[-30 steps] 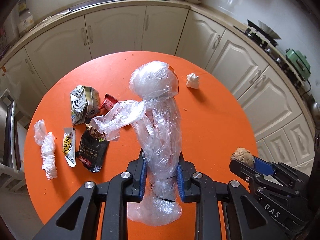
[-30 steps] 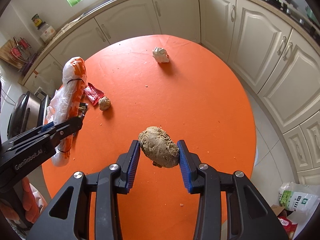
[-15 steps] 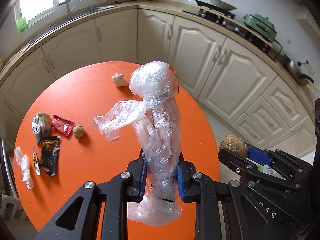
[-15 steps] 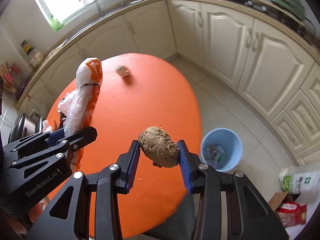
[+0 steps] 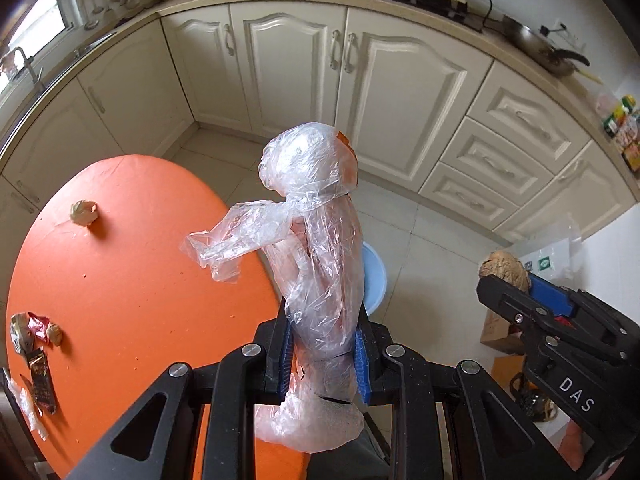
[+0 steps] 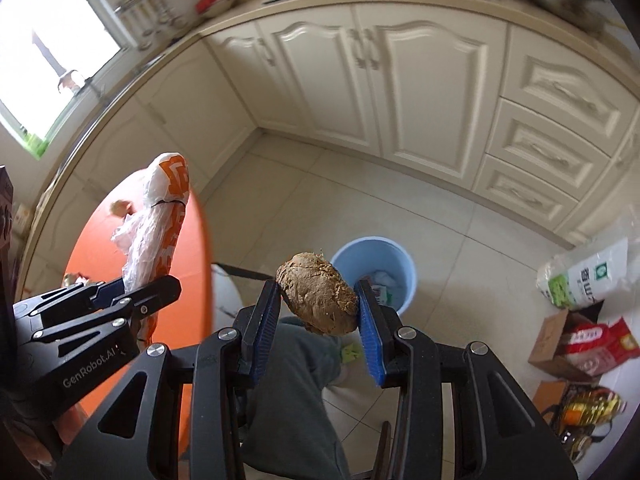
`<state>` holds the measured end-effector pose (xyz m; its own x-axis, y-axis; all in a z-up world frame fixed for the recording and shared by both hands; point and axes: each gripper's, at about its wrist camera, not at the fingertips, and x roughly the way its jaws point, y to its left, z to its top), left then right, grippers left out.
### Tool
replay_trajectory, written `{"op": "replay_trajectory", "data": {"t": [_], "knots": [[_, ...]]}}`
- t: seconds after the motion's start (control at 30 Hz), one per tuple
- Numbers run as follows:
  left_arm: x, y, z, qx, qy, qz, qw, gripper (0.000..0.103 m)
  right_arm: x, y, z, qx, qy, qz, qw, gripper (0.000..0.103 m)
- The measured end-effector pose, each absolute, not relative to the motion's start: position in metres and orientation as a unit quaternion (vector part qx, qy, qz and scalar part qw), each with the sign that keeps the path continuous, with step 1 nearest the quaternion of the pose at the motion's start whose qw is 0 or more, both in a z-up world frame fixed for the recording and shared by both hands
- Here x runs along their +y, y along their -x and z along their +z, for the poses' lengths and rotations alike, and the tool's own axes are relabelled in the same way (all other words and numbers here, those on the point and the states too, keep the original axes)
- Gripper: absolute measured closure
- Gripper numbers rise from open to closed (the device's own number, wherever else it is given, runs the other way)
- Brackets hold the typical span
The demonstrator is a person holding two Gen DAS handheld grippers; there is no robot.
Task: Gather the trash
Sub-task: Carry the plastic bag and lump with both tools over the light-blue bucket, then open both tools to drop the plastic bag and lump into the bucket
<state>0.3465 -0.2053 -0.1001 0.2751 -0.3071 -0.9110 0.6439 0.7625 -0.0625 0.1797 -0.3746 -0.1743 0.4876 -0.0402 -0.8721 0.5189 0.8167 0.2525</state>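
Blue bin (image 5: 375, 276) (mostly behind plastic bundle (image 5: 320, 240))

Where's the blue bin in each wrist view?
Left wrist: blue bin on the floor at centre, mostly hidden behind the plastic-wrapped roll held by the left gripper.
Right wrist: blue bin in full view on the floor, just right of centre, beyond the brown lump.
Shared landmark: orange table, left in both.

black tool (image 6: 318, 308), blue pads (image 6: 370, 336), silver screws

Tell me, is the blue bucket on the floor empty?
No, the blue bucket already has white and printed scraps of trash lying inside it, seen in the right wrist view.
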Motion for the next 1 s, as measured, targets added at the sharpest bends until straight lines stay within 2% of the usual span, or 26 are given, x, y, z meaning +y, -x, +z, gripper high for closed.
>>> {"op": "replay_trajectory", "data": {"t": [0.3,0.63,0.73,0.8,0.83,1.0], "knots": [[-0.294,-0.377,-0.132,0.537,-0.203,-0.327,0.751,0.082,-0.437,-0.160,-0.198,0.478,-0.292,-0.221,0.798,0.064],[-0.371,-0.427,-0.189,0.569,-0.230,-0.314,0.724,0.081,-0.472,-0.182,-0.232,0.501,-0.306,-0.225,0.778,0.064],[-0.393,-0.443,-0.205,0.570,-0.251,-0.309,0.719,0.074,-0.479,-0.193,-0.245,0.512,-0.308,-0.224,0.770,0.064],[-0.400,-0.457,-0.211,0.573,-0.255,-0.291,0.722,0.051,-0.480,-0.199,-0.251,0.517,-0.307,-0.221,0.768,0.064],[-0.403,-0.462,-0.214,0.571,-0.252,-0.289,0.726,0.048,-0.481,-0.202,-0.253,0.518,-0.307,-0.218,0.768,0.064],[-0.408,-0.483,-0.222,0.570,-0.246,-0.276,0.734,0.047,-0.480,-0.211,-0.264,0.528,-0.306,-0.211,0.764,0.064]]}}
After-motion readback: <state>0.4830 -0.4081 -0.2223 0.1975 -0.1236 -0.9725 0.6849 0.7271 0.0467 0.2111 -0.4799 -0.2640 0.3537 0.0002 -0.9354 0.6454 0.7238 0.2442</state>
